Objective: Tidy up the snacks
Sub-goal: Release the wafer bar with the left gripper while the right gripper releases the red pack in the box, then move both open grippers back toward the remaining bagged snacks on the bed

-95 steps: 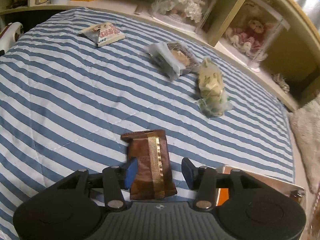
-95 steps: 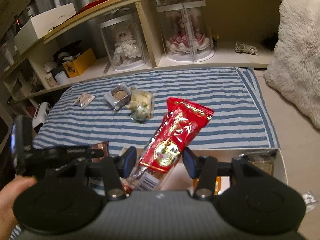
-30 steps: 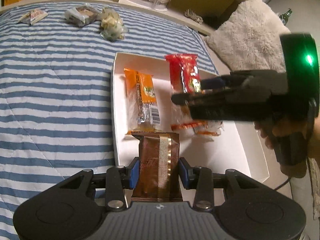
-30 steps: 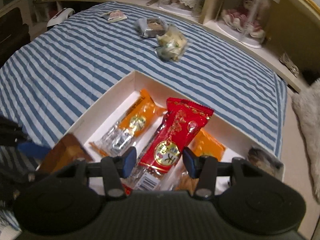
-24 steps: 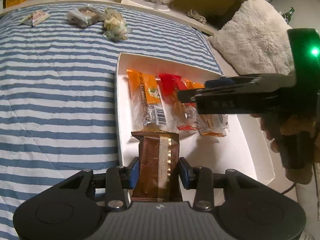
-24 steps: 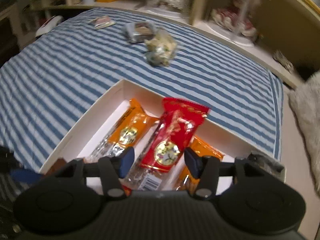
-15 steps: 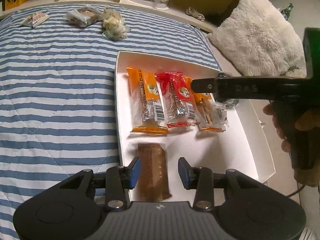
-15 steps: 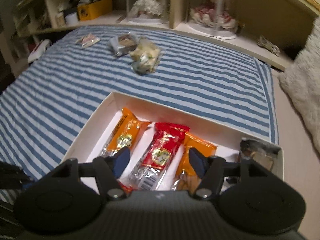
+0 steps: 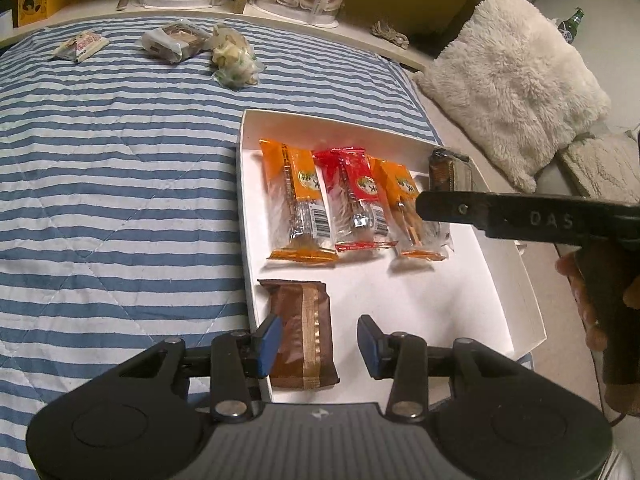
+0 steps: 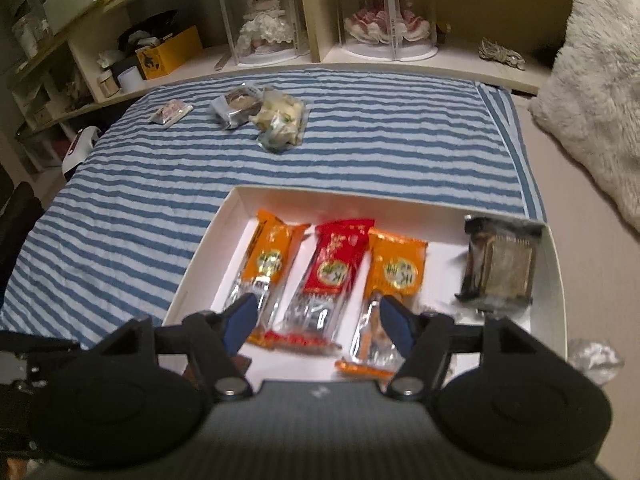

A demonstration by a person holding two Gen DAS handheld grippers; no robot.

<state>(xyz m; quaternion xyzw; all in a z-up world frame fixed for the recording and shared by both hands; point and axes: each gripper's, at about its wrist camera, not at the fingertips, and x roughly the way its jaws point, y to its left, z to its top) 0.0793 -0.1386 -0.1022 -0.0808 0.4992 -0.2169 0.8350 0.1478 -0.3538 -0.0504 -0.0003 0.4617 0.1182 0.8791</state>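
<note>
From the left wrist we count five snacks in the white box (image 9: pixel 496 264): two orange packets (image 9: pixel 298 196), one red packet (image 9: pixel 354 200), one brown bar (image 9: pixel 304 328), one dark pack (image 9: pixel 442 170). The bar's long axis runs away from us. Our left gripper (image 9: pixel 320 340) gapes wide, holding nothing.

From the right wrist we count three loose snacks (image 10: pixel 280 120) on the striped quilt (image 10: pixel 120 208). Our right gripper (image 10: pixel 318 318) hangs spread and empty over the lengthwise packets.
</note>
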